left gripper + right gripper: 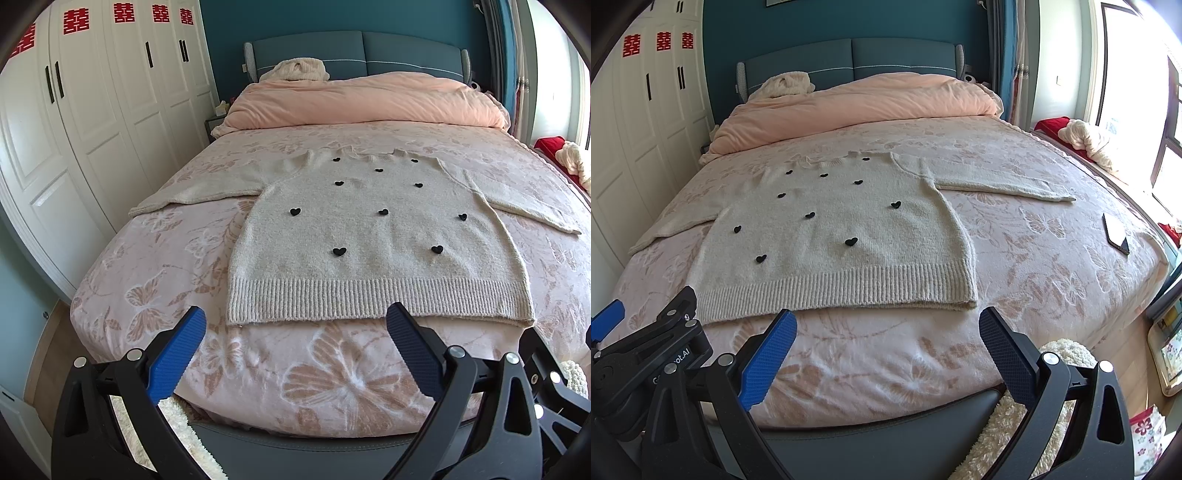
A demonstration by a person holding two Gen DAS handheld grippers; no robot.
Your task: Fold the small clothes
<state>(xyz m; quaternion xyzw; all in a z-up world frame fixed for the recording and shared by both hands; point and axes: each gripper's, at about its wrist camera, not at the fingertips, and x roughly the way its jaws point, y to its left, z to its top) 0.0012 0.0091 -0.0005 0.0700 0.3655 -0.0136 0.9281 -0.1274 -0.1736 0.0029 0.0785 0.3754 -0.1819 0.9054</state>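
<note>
Plainly, the cream knit sweater (373, 236) lies spread flat, front up, on the bed (155, 236), sleeves out to either side and its ribbed hem (369, 299) nearest the foot of the bed. It looks soft, light and floppy, with a fuzzy knit that should grip rather than slide, so it will likely sag and drape from wherever it is pinched; the small black hearts (339, 251) are raised trims best kept out of the pinch. Good holds, as I judge it, are the hem corners, the shoulders and the sleeve cuffs (1067, 198). The left tongs (295, 325) hang wide and empty just short of the hem, and the right tongs (888, 325) are likewise wide and empty. Room is generous: bare bedspread lies all round the sweater, with the rolled pink duvet (365, 103) well beyond the collar. A phone (1115, 233) lies near the bed's right edge, well apart from the right sleeve.
</note>
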